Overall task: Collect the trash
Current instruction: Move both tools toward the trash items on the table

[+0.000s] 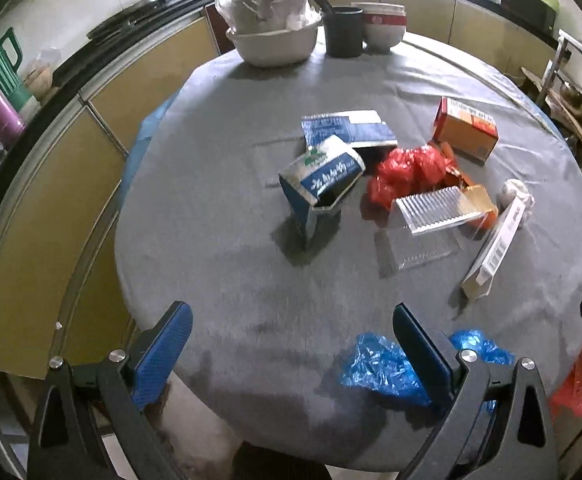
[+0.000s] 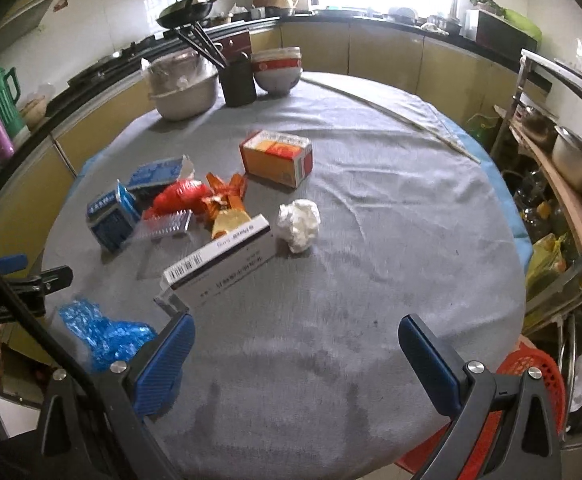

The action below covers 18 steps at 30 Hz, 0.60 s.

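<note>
Both wrist views face the same littered table (image 1: 231, 280) from its near edge.

No legible text on boxes (image 2: 227, 264)

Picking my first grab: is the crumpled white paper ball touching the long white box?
Apart. The right wrist view shows a strip of grey cloth between the paper ball and the end of the white box.
</note>
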Tool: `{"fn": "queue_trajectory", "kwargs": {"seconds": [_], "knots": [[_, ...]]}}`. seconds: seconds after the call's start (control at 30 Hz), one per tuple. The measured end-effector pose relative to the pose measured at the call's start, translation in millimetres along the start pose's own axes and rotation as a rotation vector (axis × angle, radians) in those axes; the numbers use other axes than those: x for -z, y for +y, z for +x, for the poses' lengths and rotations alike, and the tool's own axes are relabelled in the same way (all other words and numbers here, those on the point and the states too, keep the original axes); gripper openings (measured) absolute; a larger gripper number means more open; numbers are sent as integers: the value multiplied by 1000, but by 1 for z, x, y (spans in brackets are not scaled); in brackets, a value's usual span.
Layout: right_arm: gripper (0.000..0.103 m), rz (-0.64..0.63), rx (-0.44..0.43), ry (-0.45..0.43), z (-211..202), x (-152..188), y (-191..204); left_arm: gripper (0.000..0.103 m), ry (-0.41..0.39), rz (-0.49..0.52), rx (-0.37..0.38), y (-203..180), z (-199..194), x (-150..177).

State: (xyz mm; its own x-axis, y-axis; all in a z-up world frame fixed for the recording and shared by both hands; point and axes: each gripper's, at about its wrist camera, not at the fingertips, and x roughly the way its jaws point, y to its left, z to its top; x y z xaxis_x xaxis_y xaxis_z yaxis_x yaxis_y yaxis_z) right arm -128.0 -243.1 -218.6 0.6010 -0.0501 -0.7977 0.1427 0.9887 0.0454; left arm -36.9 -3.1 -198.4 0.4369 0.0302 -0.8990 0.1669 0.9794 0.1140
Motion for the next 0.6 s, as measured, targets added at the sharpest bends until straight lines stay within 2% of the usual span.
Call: {"fn": "queue_trajectory", "kwargs": {"seconds": [0.6], "knots": [[103,-4,-3,3,2,-14,7,100,-2,-20,-6,2,-1,-7]]}}
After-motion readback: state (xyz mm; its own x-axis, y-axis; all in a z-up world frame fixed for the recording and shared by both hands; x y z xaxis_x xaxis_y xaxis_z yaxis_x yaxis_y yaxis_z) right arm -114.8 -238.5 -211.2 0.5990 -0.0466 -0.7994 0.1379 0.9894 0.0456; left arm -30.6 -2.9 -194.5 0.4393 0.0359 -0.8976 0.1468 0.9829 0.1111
